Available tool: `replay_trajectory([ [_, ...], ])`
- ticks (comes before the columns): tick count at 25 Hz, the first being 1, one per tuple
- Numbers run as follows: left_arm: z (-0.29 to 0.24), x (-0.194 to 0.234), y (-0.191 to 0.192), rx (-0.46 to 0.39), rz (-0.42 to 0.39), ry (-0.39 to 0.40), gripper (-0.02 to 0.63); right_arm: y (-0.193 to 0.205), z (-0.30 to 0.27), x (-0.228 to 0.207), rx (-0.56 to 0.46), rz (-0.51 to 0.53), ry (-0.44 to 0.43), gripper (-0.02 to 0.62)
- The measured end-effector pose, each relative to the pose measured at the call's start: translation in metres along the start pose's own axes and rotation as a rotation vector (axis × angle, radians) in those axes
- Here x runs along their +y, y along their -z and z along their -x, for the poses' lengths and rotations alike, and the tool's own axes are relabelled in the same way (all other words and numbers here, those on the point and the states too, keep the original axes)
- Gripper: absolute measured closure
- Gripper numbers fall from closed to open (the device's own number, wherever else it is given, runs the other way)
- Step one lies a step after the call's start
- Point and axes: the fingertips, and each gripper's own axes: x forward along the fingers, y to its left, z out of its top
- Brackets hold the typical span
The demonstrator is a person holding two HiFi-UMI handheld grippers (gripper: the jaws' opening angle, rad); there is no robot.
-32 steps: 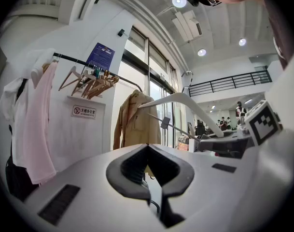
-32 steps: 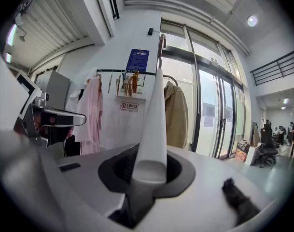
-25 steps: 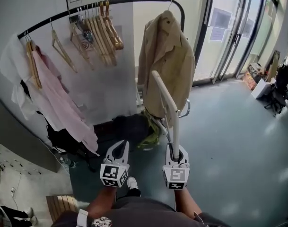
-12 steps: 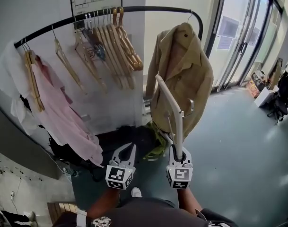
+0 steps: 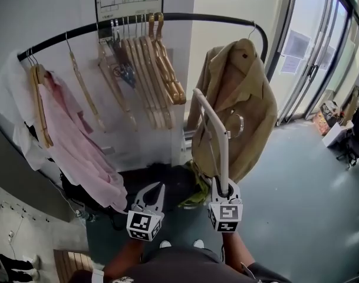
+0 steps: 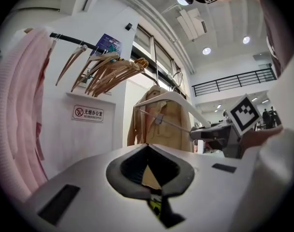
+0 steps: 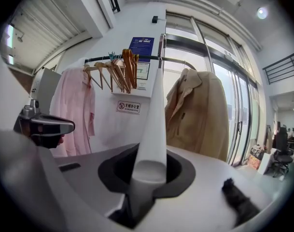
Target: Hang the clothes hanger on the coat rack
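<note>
A white plastic hanger [image 5: 213,128] stands up from my right gripper [image 5: 224,188], which is shut on the end of one of its arms. Its metal hook [image 5: 239,125] points right, in front of the beige jacket [image 5: 241,99], well below the black rail of the coat rack [image 5: 179,17]. In the right gripper view the hanger's arm [image 7: 154,110] rises from between the jaws. My left gripper [image 5: 151,192] is level beside it, shut and empty. The left gripper view shows the hanger [image 6: 168,98] and the right gripper [image 6: 210,132] to its right.
Several wooden hangers [image 5: 158,63] hang in a bunch on the rail, with a pink shirt [image 5: 73,140] on the left and the jacket on the right end. Dark bags [image 5: 161,178] lie on the floor under the rack. Glass doors [image 5: 309,63] are at the right.
Both grippers and the hanger have come closer to the rack, which now looks larger. The grip on the hanger is unchanged.
</note>
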Motion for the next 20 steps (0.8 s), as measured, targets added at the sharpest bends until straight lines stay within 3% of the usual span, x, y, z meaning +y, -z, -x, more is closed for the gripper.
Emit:
replay_trajectory([
  [7,-0.012,0.009,0.007,-0.004,0.036,-0.08,0.597,-0.034,-0.058,-0.026,0.062,0.017,-0.13,0.523],
  [15,-0.012,0.012,0.012,0.01,0.044,-0.127,0.597,-0.103,-0.12,-0.054,0.057,0.067,-0.171,0.523],
  [20,-0.008,0.013,0.017,0.018,0.047,-0.149,0.597,-0.158,-0.146,-0.063,0.029,0.042,-0.218,0.523],
])
